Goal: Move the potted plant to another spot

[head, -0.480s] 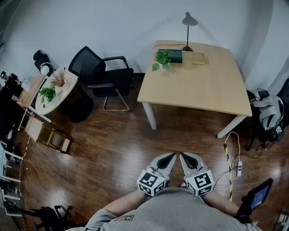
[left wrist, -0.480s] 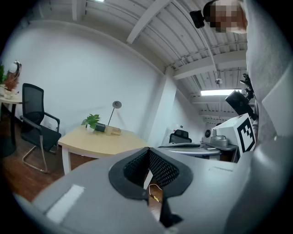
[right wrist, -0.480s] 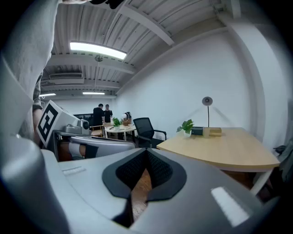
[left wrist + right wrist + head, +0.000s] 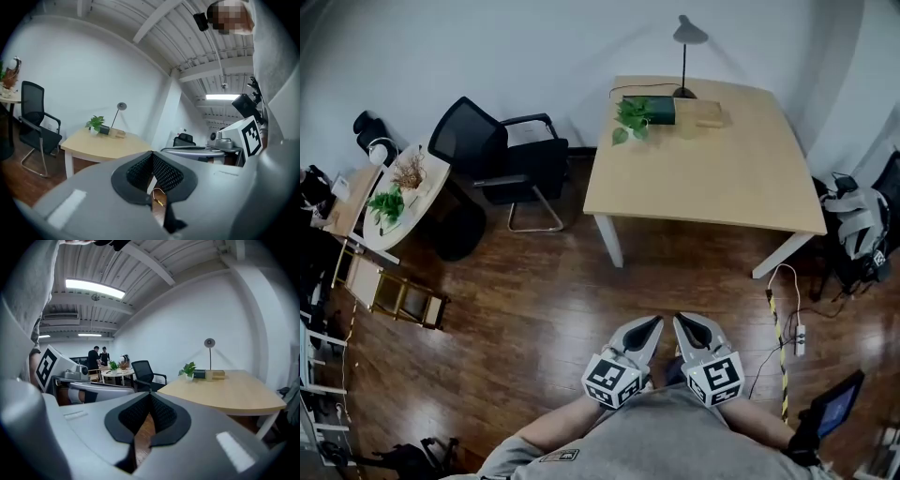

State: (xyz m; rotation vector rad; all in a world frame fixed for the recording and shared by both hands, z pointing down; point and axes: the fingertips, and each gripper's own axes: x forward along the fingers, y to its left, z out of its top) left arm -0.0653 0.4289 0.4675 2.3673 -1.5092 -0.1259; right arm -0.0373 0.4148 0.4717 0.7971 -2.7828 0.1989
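Observation:
A small green potted plant stands near the far left corner of the light wooden table, beside a dark box and a lamp. The plant also shows far off in the left gripper view, and the same plant in the right gripper view. My left gripper and right gripper are held close to my body, well short of the table, side by side. Both are shut with nothing between their jaws.
A black office chair stands left of the table. A round side table with two more plants is at the far left. Cables and a power strip lie on the wooden floor at right, near a bag.
The view has shifted slightly, so the table and chair sit a little closer to me. Both grippers keep the same place and stay shut.

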